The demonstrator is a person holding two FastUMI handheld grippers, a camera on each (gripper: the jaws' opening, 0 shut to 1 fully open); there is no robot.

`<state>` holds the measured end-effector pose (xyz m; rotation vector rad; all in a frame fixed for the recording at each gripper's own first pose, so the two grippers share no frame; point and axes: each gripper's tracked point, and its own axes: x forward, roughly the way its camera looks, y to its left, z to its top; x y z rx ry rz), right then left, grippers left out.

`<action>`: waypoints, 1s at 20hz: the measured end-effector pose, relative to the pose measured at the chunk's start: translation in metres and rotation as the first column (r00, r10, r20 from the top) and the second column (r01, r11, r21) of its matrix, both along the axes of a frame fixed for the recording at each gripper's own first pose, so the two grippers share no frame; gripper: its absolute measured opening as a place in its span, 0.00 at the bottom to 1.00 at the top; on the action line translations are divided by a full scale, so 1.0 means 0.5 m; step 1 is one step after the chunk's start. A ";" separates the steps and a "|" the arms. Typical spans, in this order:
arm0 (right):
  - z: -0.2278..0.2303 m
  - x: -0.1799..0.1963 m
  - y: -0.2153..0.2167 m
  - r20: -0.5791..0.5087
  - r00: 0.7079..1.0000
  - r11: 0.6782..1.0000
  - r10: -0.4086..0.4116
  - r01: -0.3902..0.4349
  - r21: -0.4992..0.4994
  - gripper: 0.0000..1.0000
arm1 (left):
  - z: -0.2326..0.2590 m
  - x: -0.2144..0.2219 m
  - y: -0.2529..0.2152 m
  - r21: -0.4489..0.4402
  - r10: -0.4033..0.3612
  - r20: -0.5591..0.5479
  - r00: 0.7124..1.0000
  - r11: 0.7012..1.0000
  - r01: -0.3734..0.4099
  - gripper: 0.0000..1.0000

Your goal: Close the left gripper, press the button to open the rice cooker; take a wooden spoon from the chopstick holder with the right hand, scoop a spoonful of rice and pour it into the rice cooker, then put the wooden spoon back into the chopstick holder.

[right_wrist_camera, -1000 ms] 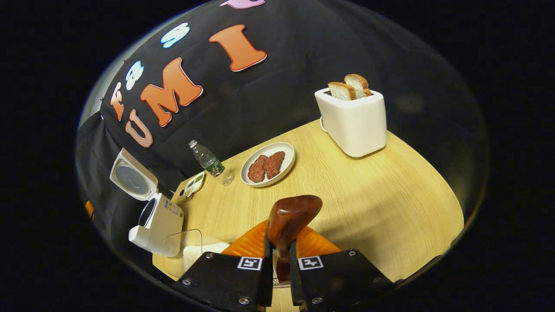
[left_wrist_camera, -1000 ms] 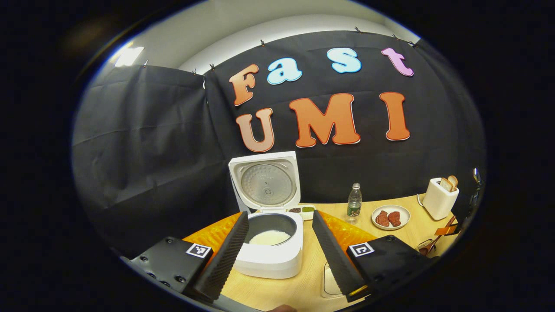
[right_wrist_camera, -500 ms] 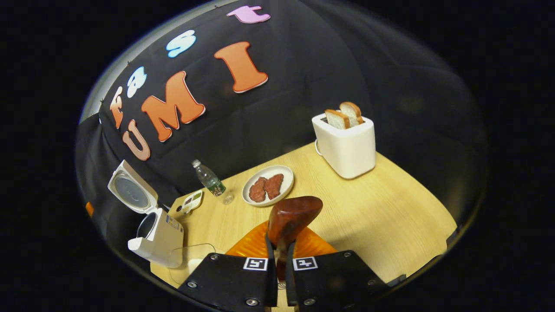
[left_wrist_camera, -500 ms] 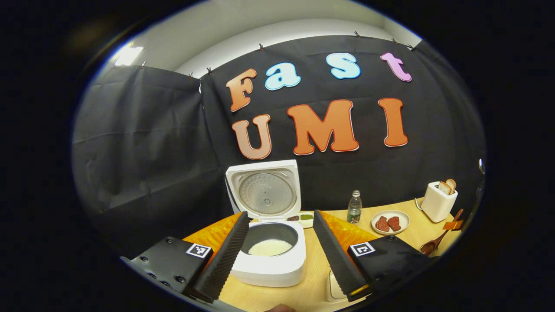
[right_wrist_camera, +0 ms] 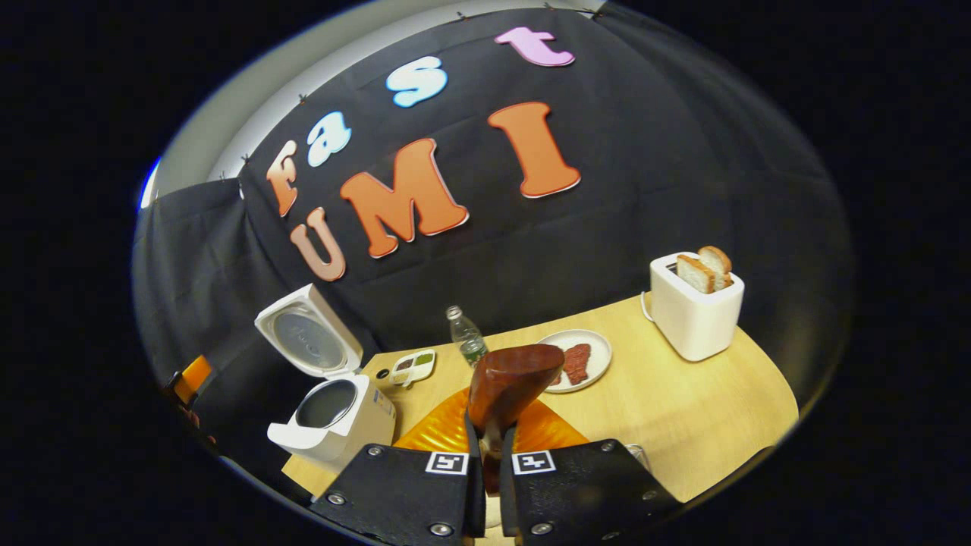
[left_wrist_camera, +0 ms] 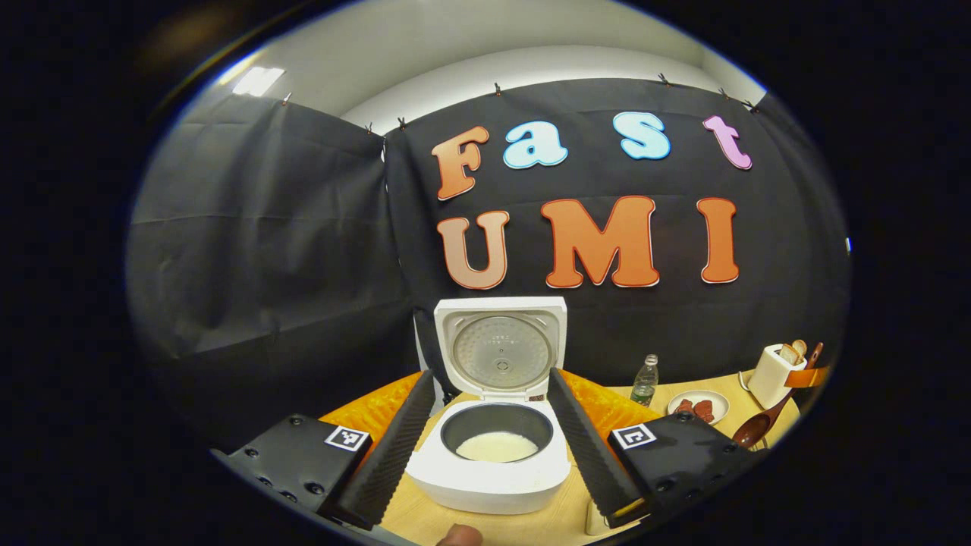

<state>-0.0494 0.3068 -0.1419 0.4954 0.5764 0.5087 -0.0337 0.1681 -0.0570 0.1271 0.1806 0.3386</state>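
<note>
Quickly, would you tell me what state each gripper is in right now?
Left gripper: open, holding nothing, fingers either side of the open rice cooker.
Right gripper: shut on the wooden spoon.

Left gripper: two black blocky finger mounts, each with a small square black-and-white marker tag on top and round screw heads along the outer edge; long tapered fingers with finely ribbed faces.

Right gripper: two black mount blocks set side by side, a square marker tag on each, silver screw heads at the corners and near edge.
</note>
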 end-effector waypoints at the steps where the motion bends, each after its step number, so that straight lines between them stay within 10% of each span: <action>1: -0.002 -0.015 0.027 0.000 1.000 1.000 0.029 -0.029 -0.011 0.07 | -0.005 -0.003 0.011 -0.002 0.006 -0.007 1.000 1.000 -0.006 1.00; 20: -0.194 -0.144 0.198 0.130 0.941 0.848 0.311 -0.213 -0.485 0.07 | -0.083 -0.048 0.142 0.002 0.095 -0.125 0.988 0.995 -0.096 1.00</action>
